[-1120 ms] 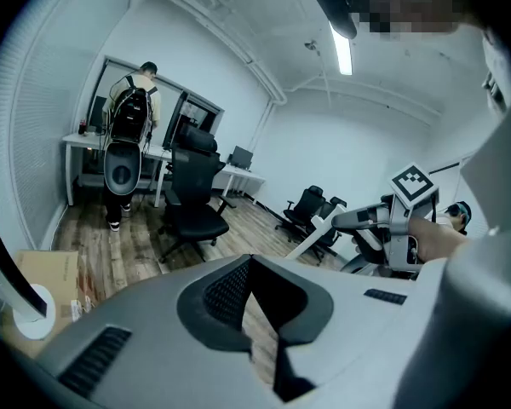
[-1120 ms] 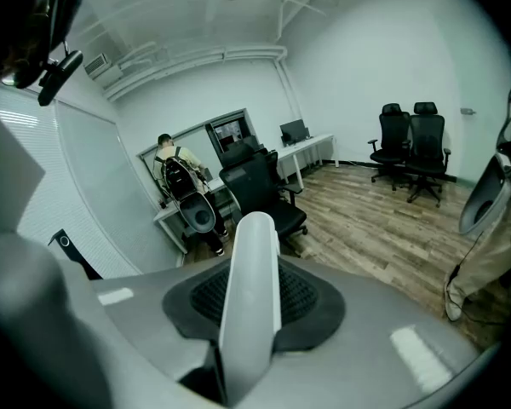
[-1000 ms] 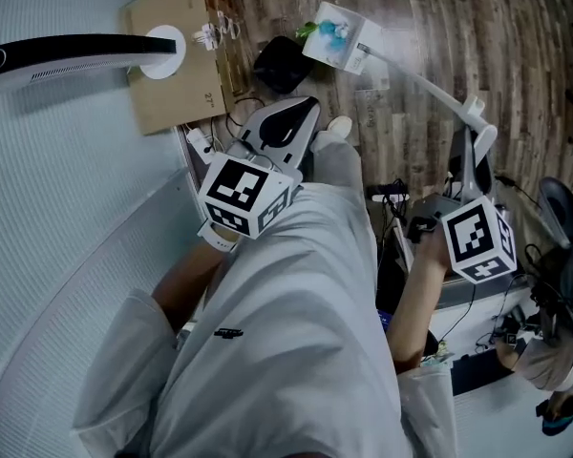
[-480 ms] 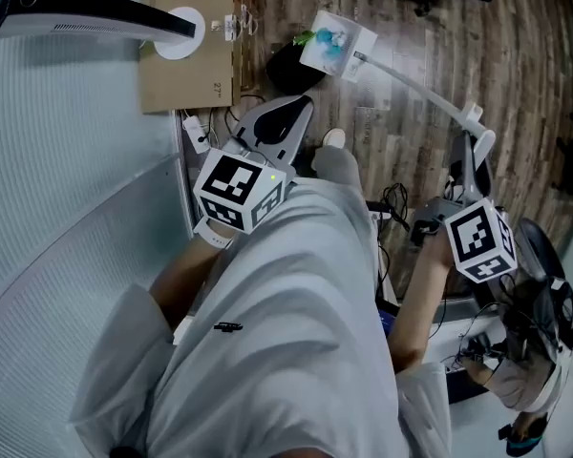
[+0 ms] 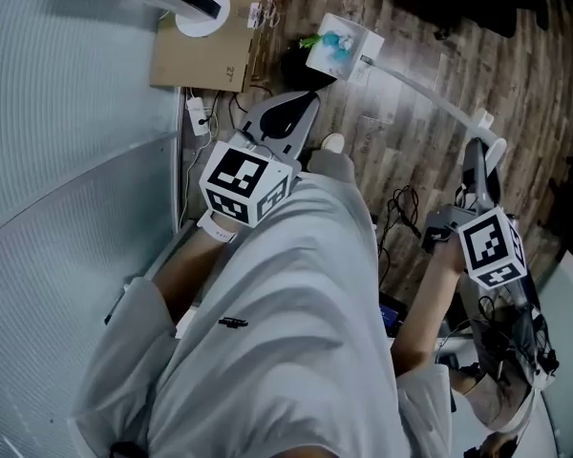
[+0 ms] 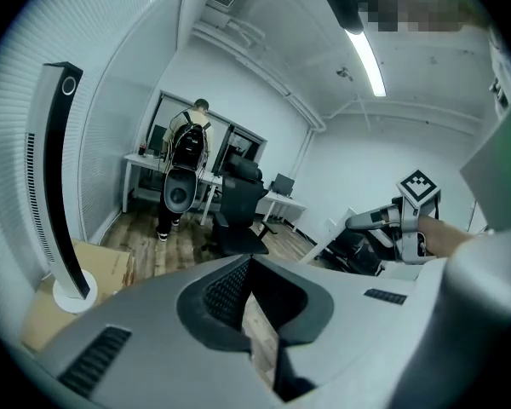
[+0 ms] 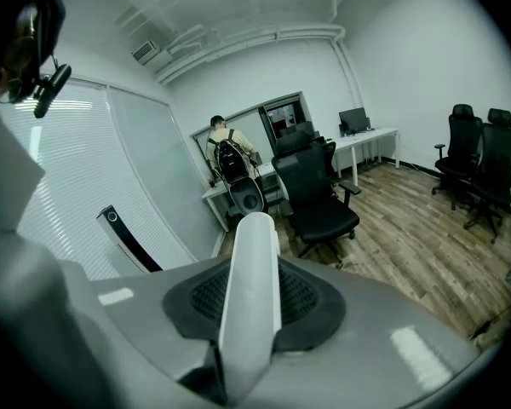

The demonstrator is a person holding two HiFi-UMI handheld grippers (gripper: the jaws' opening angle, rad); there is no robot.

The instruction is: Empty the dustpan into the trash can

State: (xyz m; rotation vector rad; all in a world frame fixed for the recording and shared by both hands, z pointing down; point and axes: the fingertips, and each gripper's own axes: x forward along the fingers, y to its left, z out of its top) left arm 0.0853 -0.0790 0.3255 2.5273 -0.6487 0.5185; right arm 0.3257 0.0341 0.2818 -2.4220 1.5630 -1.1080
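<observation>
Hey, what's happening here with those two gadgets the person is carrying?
A person stands with a two-jaw gripper in each hand. The right gripper is clamped on the long white handle of a dustpan, held out in front over the wooden floor with blue and green scraps inside. The left gripper is shut and empty. The dustpan has not been emptied yet.

The dustpan [image 5: 342, 46] is white, with blue and green bits inside. Around it the floor [image 5: 516, 93] is brown wood grain; left of it, a plain tan cardboard box [image 5: 210, 60] and a white, black-striped fan [image 5: 201, 12].
</observation>
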